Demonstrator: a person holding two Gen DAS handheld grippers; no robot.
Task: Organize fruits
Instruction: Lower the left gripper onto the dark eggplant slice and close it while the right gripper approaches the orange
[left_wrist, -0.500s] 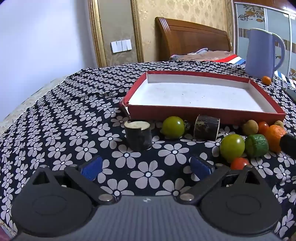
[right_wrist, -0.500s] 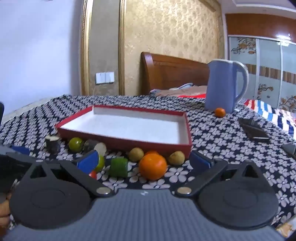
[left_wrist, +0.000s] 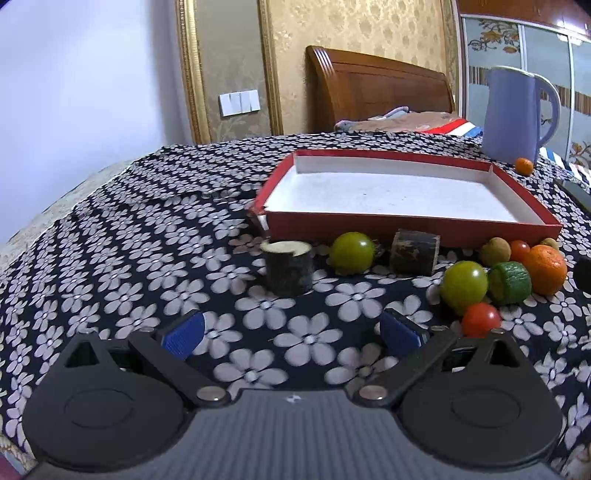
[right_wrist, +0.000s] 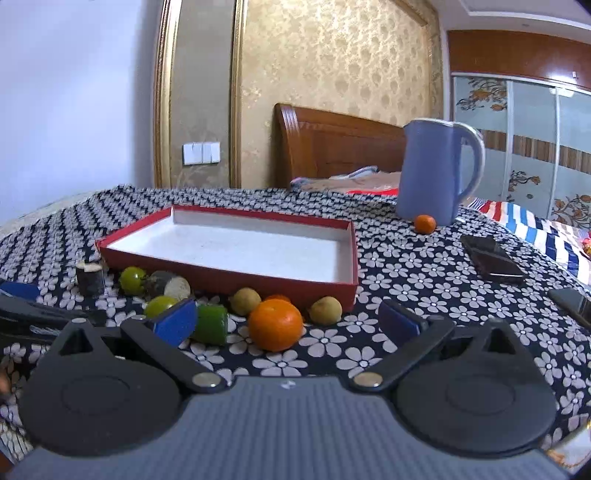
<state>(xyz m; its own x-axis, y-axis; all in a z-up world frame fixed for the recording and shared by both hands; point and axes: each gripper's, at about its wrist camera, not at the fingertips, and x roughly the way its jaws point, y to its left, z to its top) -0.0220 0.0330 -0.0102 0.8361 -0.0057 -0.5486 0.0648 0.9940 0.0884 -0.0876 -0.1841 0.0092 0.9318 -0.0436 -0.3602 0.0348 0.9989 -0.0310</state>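
Lying along the red tray's (left_wrist: 406, 230) near wall, the fruits spread sideways on the desk (left_wrist: 147, 229); left tongs (left_wrist: 291, 328) hover spread, empty. From the right wrist, an orange (right_wrist: 275, 324) sits just ahead of the right tongs (right_wrist: 286, 319), spread, gripping nothing.

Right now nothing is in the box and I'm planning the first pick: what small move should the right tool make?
Probably ease the right tool forward around the orange: it's open, the orange lies just ahead, and the box behind is empty.
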